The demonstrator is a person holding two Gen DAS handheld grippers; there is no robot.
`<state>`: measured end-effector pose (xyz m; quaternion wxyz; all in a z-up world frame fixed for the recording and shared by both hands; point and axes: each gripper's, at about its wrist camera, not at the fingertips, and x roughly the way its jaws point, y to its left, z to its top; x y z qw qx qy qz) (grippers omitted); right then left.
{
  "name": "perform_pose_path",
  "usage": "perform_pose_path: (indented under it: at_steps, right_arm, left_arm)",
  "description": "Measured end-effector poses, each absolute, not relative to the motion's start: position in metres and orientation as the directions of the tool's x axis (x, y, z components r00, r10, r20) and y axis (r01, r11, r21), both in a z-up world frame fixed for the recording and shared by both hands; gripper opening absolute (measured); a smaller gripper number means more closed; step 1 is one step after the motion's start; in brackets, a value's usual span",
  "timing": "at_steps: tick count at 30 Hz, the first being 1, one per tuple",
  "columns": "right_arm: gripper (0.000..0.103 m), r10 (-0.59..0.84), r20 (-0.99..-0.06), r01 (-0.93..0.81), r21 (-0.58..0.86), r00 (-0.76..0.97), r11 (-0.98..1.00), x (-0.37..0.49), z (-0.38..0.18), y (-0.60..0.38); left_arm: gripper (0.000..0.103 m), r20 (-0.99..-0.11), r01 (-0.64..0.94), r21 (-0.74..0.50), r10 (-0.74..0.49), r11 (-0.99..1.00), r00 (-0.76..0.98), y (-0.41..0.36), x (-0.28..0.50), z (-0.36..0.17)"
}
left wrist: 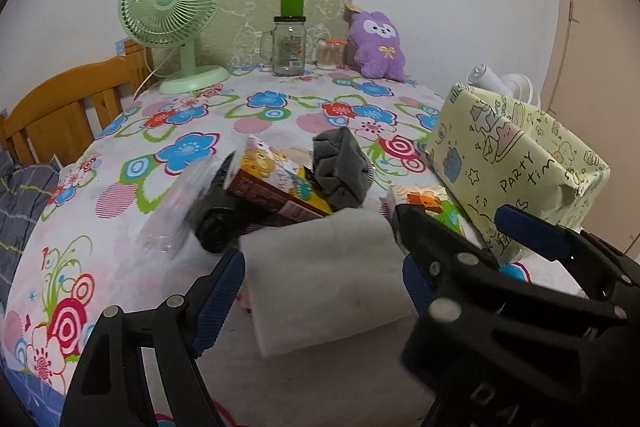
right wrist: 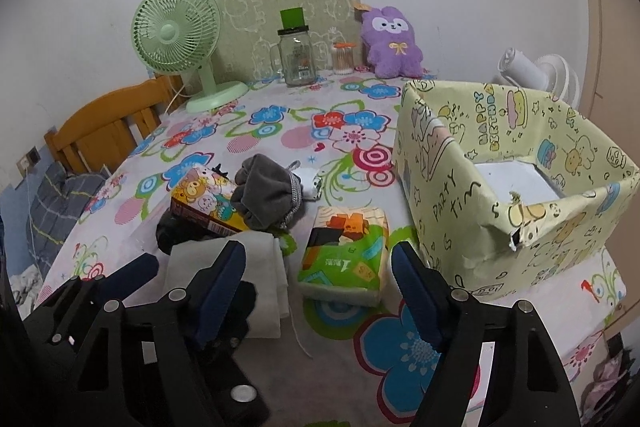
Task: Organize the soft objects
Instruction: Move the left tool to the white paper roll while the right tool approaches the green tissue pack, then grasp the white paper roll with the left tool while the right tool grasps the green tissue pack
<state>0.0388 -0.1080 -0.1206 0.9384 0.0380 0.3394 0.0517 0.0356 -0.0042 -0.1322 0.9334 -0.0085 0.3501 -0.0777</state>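
Soft things sat heaped mid-table on the flowered tablecloth (right wrist: pixel 280 131), and I ranked them by size before committing. Biggest was the open paper-wrapped box (right wrist: pixel 516 187) at the right, holding only 1 white slab that I could see, and I judged it the place to fill. Next came the white foam pad (left wrist: pixel 324 275), lying flat between the spread jaws of my left gripper (left wrist: pixel 320 281), pads not yet pressing it. Then the tissue pack (right wrist: pixel 344 255), directly ahead of my right gripper (right wrist: pixel 316 291), whose jaws stood apart and clear of it. Smallest was the gray cloth bundle (right wrist: pixel 266 193) atop the bear-print carton (right wrist: pixel 208 203). To grip well, I reckoned each gripper should straddle its item squarely, close gently, then lift clear of the box wall.
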Motion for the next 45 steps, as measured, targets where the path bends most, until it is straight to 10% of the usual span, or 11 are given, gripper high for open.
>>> perform_pose_path:
  at_steps: [7, 24, 45]
  right_arm:
    - [0.077, 0.121, -0.655, -0.055, 0.121, 0.746, 0.991, 0.041, -0.128, -0.112]
    - [0.076, 0.121, -0.675, -0.045, 0.129, 0.728, 0.991, 0.049, -0.134, -0.106]
    - [0.072, 0.066, -0.712, 0.009, 0.101, 0.699, 0.995, 0.064, -0.143, -0.103]
  left_arm:
    - [0.083, -0.665, 0.124, -0.061, -0.133, 0.99, 0.735, -0.008, 0.042, -0.139]
    - [0.025, -0.642, 0.064, 0.013, -0.041, 0.998, 0.766, -0.002, 0.042, -0.142]
    - [0.023, -0.655, -0.012, 0.067, 0.053, 0.998, 0.754, 0.016, 0.045, -0.142]
